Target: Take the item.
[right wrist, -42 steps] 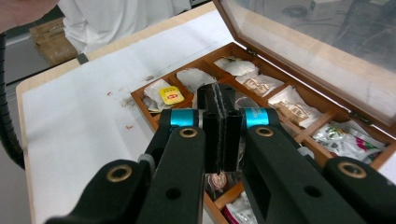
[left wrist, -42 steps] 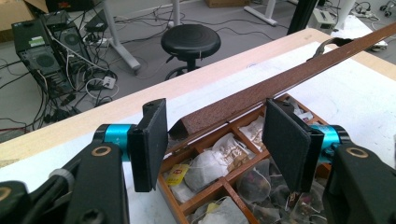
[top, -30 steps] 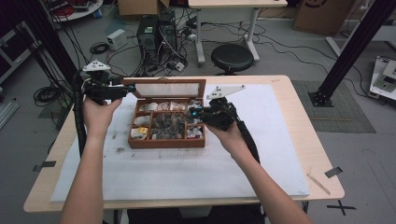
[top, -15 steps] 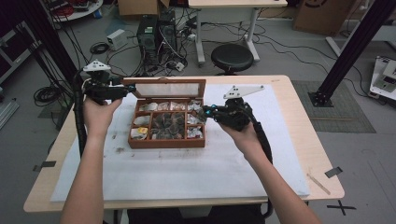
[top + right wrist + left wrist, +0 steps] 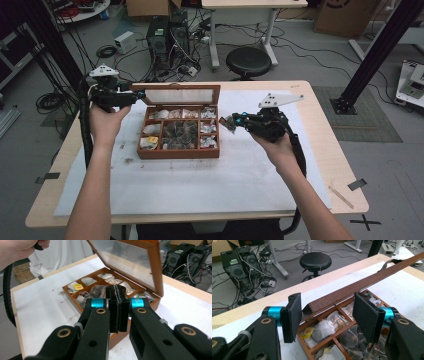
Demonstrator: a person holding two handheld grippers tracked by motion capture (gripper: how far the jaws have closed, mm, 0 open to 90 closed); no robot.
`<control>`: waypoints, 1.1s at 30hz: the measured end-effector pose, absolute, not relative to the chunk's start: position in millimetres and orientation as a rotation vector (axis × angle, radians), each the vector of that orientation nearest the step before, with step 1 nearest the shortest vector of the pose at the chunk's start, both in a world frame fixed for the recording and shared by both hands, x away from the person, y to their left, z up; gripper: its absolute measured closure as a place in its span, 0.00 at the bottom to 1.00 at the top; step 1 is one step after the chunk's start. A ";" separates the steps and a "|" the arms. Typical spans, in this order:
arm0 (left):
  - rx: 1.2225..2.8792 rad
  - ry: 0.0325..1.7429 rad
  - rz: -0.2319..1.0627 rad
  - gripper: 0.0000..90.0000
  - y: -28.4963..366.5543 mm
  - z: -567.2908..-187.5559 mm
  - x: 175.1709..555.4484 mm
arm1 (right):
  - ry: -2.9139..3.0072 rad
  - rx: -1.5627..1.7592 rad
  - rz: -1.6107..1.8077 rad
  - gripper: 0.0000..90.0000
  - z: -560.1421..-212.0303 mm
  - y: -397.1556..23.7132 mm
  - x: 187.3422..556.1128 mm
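Tea bag (image 5: 229, 123): small dark sachet pinched at the tip of the right gripper (image 5: 233, 121), jaws pressed flat together on it in the right gripper view (image 5: 116, 295). A second ago this gripper was over the right-hand compartments of the wooden tea box (image 5: 179, 153); now it has pulled out sideways and sits just right of the box's edge, clear of the rim, bag hanging from the tip. So the pick looks done and the bag is out, next is presumably carrying it off over the white table cover (image 5: 250, 175). The left gripper (image 5: 136, 95) hasn't moved: jaws part-spread with the corner of the glass-paned lid (image 5: 352, 290) between the pads (image 5: 293, 315), propping it upright; can't tell if the pads actually press on it. Remaining sachets lie in the compartments below and ahead of that gripper. Risk: lid drops if the left eases off.
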State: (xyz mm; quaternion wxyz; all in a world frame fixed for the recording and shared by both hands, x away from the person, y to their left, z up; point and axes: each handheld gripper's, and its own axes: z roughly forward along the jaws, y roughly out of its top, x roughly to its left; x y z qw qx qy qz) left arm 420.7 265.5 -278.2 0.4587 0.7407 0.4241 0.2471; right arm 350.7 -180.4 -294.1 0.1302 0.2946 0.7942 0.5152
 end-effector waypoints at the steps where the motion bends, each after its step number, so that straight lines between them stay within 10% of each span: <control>1: 1.823 1.044 0.608 0.45 265.3 -278.2 420.6 | 2.304 0.858 1.498 1.00 -294.1 -182.7 350.1; 33: 1.843 1.052 0.617 0.44 262.8 -278.7 420.1 | 2.275 0.892 1.451 1.00 -318.1 -267.2 302.4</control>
